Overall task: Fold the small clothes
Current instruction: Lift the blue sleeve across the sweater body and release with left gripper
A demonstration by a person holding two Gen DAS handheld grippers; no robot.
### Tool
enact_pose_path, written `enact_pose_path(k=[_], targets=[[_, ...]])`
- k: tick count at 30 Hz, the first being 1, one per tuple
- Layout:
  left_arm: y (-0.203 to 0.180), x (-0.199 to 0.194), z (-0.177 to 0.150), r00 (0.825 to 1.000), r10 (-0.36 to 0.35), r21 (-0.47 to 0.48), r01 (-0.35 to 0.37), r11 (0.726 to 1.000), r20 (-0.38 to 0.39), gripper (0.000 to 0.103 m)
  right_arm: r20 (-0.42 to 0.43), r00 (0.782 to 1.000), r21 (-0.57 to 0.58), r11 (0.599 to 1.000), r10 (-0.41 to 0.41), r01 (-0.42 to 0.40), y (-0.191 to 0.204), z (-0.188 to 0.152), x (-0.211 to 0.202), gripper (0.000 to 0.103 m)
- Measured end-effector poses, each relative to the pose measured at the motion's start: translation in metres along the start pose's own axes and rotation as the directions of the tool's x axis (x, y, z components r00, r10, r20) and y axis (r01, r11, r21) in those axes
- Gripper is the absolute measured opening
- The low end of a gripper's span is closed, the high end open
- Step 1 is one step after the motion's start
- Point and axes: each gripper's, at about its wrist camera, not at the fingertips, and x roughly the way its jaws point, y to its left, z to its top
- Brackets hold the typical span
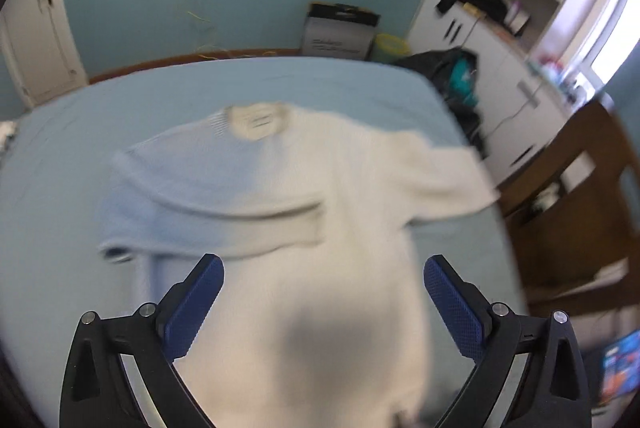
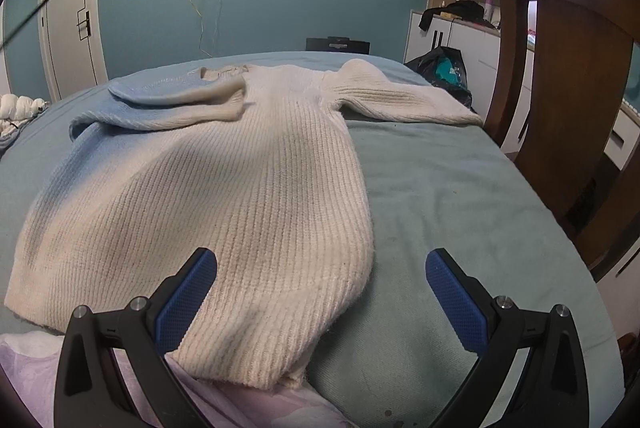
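While both jaws gape, sweater (image 2: 224, 164) lies flat beneath them.

Left gripper (image 1: 324, 302), right gripper (image 2: 321, 298), black frames, silver screws, blue textured fingers (image 2: 456, 304)

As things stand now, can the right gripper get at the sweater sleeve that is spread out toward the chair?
Probably yes. The right gripper is open and holds nothing, and only bare bed sheet lies between it and the outstretched sleeve. The wooden chair stands beside the bed, off that path.
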Motion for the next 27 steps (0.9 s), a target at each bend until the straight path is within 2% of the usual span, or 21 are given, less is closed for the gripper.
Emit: enact_pose_path(k=[2, 4, 7, 10, 13, 15, 18, 21, 24, 25, 27], targets=[[0.016, -0.008, -0.029, 0.996, 0.076, 0.01, -0.077, 0.997, 0.039, 0.102, -0.018, 1.0, 0.004, 1.0, 0.007, -0.007, -0.001, 0.001, 0.004, 0.102], [0.03, -0.022, -0.051, 0.992, 0.1, -0.013, -0.1, 0.995, 0.071, 0.102, -0.03, 0.999, 0.006, 1.0, 0.016, -0.016, -0.002, 0.001, 0.004, 0.102], [0.074, -0.036, -0.095, 0.985, 0.135, -0.131, -0.121, 0.984, 0.111, 0.102, -0.073, 0.997, 0.01, 0.999, 0.037, -0.036, -0.002, 0.003, 0.006, 0.102], [0.114, -0.046, -0.133, 0.967, 0.192, -0.2, -0.158, 0.967, 0.166, 0.102, -0.121, 0.991, 0.022, 0.999, 0.049, -0.046, -0.006, 0.019, 0.005, 0.102], [0.146, -0.043, -0.155, 0.943, 0.266, -0.263, -0.21, 0.942, 0.2, 0.102, -0.105, 0.986, 0.012, 0.991, 0.131, -0.131, -0.004, 0.057, -0.001, 0.102], [0.16, -0.035, -0.16, 0.937, 0.292, -0.278, -0.233, 0.932, 0.191, 0.102, -0.123, 0.977, -0.004, 0.985, 0.172, -0.174, 0.006, 0.089, 0.006, 0.102], [0.171, -0.018, -0.155, 0.933, 0.305, -0.23, -0.26, 0.938, 0.189, 0.102, -0.205, 0.935, -0.001, 0.955, 0.29, -0.296, 0.033, 0.142, 0.042, 0.102], [0.178, -0.003, -0.149, 0.923, 0.324, -0.191, -0.287, 0.939, 0.206, 0.102, -0.295, 0.89, 0.057, 0.937, 0.347, -0.346, 0.055, 0.181, 0.091, 0.102], [0.193, 0.012, -0.149, 0.934, 0.297, -0.21, -0.256, 0.944, 0.196, 0.102, -0.314, 0.884, 0.086, 0.938, 0.346, -0.337, 0.078, 0.215, 0.143, 0.1], [0.198, 0.016, -0.15, 0.938, 0.29, -0.22, -0.248, 0.944, 0.19, 0.102, -0.32, 0.887, 0.071, 0.942, 0.332, -0.327, 0.086, 0.222, 0.159, 0.093], [0.211, 0.028, -0.151, 0.943, 0.293, -0.236, -0.253, 0.938, 0.156, 0.102, -0.34, 0.903, -0.041, 0.956, 0.261, -0.292, 0.11, 0.234, 0.196, 0.09]])
